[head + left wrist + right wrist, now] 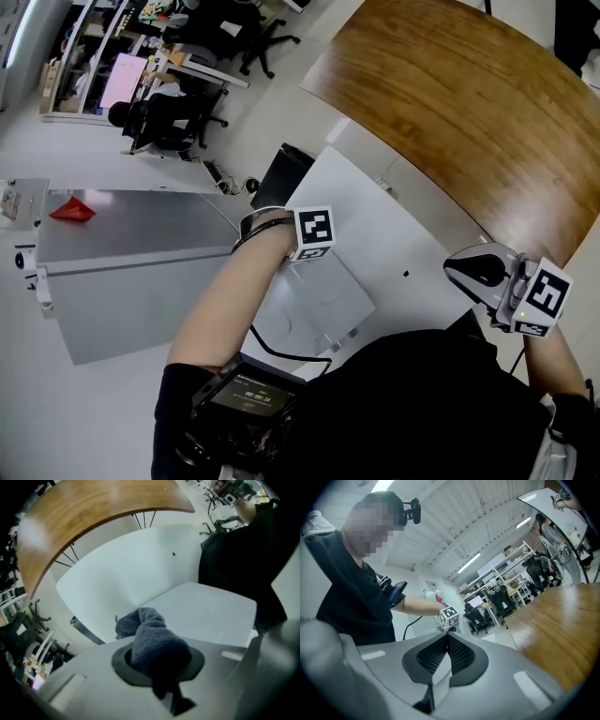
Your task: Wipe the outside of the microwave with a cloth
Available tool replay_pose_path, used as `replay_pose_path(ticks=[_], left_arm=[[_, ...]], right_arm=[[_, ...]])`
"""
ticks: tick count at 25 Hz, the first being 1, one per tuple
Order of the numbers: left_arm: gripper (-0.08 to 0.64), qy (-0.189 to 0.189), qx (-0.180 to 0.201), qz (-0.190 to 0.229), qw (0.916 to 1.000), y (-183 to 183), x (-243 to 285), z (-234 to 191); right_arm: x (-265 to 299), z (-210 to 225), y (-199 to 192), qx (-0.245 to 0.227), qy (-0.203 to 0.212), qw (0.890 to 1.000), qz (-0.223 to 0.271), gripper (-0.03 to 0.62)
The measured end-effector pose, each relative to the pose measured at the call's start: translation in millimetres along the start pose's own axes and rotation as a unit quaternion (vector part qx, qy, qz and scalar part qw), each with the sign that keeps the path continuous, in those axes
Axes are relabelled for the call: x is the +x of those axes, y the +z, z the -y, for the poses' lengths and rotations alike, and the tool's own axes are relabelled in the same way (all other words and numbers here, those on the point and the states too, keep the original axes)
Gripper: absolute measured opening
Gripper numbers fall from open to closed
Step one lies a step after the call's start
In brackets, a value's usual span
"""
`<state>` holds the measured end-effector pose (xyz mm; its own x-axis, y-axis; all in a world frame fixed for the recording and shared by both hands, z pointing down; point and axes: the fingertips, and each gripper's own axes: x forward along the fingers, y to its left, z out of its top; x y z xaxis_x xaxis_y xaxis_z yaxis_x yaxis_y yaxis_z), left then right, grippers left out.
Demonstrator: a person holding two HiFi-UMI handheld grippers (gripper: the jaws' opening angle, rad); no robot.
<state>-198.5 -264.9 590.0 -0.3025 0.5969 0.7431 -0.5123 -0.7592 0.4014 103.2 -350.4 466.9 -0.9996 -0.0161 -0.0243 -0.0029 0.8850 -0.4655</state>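
Left gripper (pixel 158 670): jaws closed on a grey-blue cloth (pixel 149 632), which is bunched into a thick roll projecting forward from the jaws, its far end lying on a white flat panel. That panel is judged to be the outer casing of the microwave (pixel 206 613). In the head view it lies directly below the left gripper (pixel 305 246), between the grey sheet (pixel 131 272) at the left and the curved wooden table (pixel 469 112) at the right. Right gripper (pixel 447 653): jaws fully together, nothing between them. It is held off to the side over the table edge (pixel 492 277), well apart from the microwave. Risks noted: the cloth is wadded rather than spread, so a stroke would likely clean only a narrow band. If the roll folds under, the hard jaw tips could scrape the casing. With the right gripper idle, nothing braces the microwave, and a firm push could shift it.
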Motion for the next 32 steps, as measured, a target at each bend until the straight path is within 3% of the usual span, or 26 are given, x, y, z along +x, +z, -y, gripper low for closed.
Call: replay_pose_path(ticks=[5,10,12,16,20,22,26,32], left_arm=[[0.051,-0.014,0.016,-0.042,0.9989,45.0,72.5,-29.8],[0.046,-0.033,0.031,-0.066,0.9968,61.0,91.0,-25.5],[0.054,-0.031,0.04,-0.041,0.9979,60.5,69.9,-11.3],[0.054,0.009,0.057,0.047,0.9973,46.5,-27.2,37.9],[0.054,0.023,0.061,0.06,0.996,0.5,-81.0,91.2],[0.054,0.015,0.054,0.049,0.9972,-12.1,-70.3,98.8],[0.054,-0.001,0.041,0.043,0.9982,0.8,-35.8,79.1],[0.051,-0.034,0.06,-0.016,0.9975,48.0,41.4,30.7]], right_arm=[[-46.2,15.2,-33.6,0.042,-0.058,0.997,-0.012,0.005],[-76.0,16.1,-45.4,0.052,-0.093,0.994,-0.008,0.005],[-72.4,13.0,-41.0,0.05,-0.086,0.995,-0.001,0.005],[-46.8,-3.5,-20.4,0.032,-0.041,0.999,0.009,0.005],[-11.7,-21.1,6.9,0.006,0.013,1.0,0.015,0.005],[1.7,-21.6,11.8,0.0,0.03,0.999,0.014,0.005],[12.6,-15.2,2.1,0.004,0.04,0.999,0.004,0.005],[-20.8,10.3,-25.3,0.035,-0.013,0.999,-0.009,0.005]])
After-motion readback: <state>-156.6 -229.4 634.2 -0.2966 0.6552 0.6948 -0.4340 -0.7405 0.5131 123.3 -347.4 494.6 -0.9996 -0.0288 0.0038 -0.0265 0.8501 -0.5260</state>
